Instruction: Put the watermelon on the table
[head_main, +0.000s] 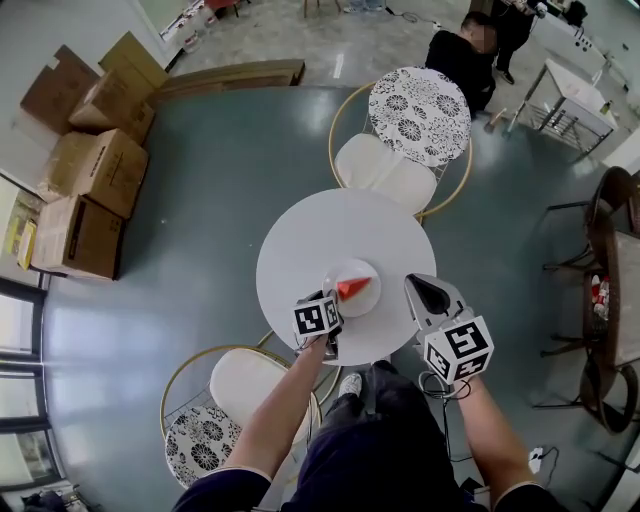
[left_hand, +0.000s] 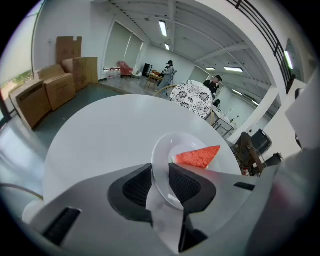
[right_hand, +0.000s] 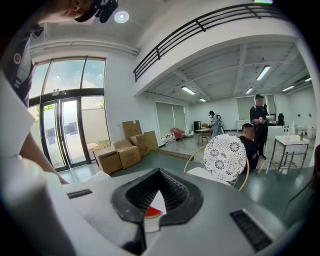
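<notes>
Clamping the near rim of the plate (left_hand: 162, 150), the left gripper (left_hand: 160, 175) has the watermelon (left_hand: 197, 156) just ahead, slightly right, lying crosswise on that plate over the table (left_hand: 100, 135). The right gripper (right_hand: 159, 174), closed and empty, is farther away.

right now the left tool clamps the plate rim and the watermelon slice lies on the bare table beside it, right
No: the watermelon slice lies on the plate, not the bare table. The left tool does clamp the rim; the left gripper view shows both.
</notes>
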